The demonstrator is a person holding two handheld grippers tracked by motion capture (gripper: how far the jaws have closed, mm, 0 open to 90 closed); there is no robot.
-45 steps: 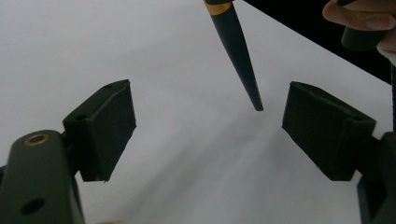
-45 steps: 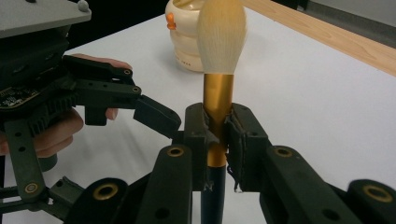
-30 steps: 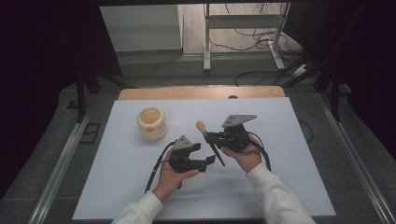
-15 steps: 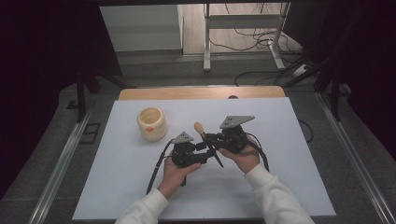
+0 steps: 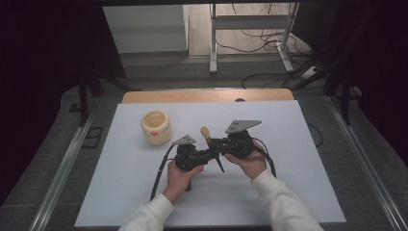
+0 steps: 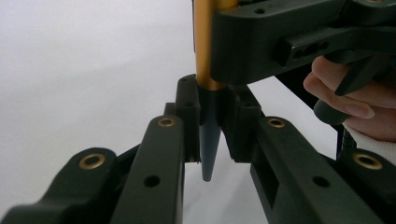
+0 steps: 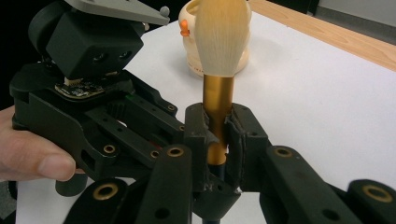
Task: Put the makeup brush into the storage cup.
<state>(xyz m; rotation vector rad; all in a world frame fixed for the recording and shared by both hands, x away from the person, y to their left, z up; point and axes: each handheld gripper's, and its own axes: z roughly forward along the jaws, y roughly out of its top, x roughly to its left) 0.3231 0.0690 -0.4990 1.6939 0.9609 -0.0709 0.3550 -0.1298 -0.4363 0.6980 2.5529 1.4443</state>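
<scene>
Both grippers meet mid-surface, jaws facing each other, on one makeup brush (image 5: 210, 143).

Right gripper (image 7: 218, 140): jaws clenched on the brush's gold ferrule, brush upright in its own view, cream bristle head (image 7: 222, 35) fanned above. In the high view the right gripper (image 5: 226, 147) sits in the person's right hand (image 5: 250, 161), grey three-cornered plate on top.

Left gripper (image 6: 211, 123): jaws pressed to either side of the dark tapered handle (image 6: 209, 140), just below where gold meets dark; handle tip points down between the jaws, free of the surface. From above, the left gripper (image 5: 204, 155) is held by the left hand (image 5: 180, 175), cable trailing back toward the person.

Brush lies across the gap between the two grippers, bristle end toward the far side, clear of the white surface (image 5: 288, 183).

Around: a cream ribbed cup (image 5: 156, 127) with a small orange mark stands on the surface to the left and beyond, well apart from the grippers; in the right gripper view the cup (image 7: 194, 51) sits directly behind the bristles, partly masked by them. The left gripper's body crowds the left of that view, blocking the surface behind it. Wooden edge (image 5: 207, 95) runs along the far side of the surface. White sleeves on both forearms.
</scene>
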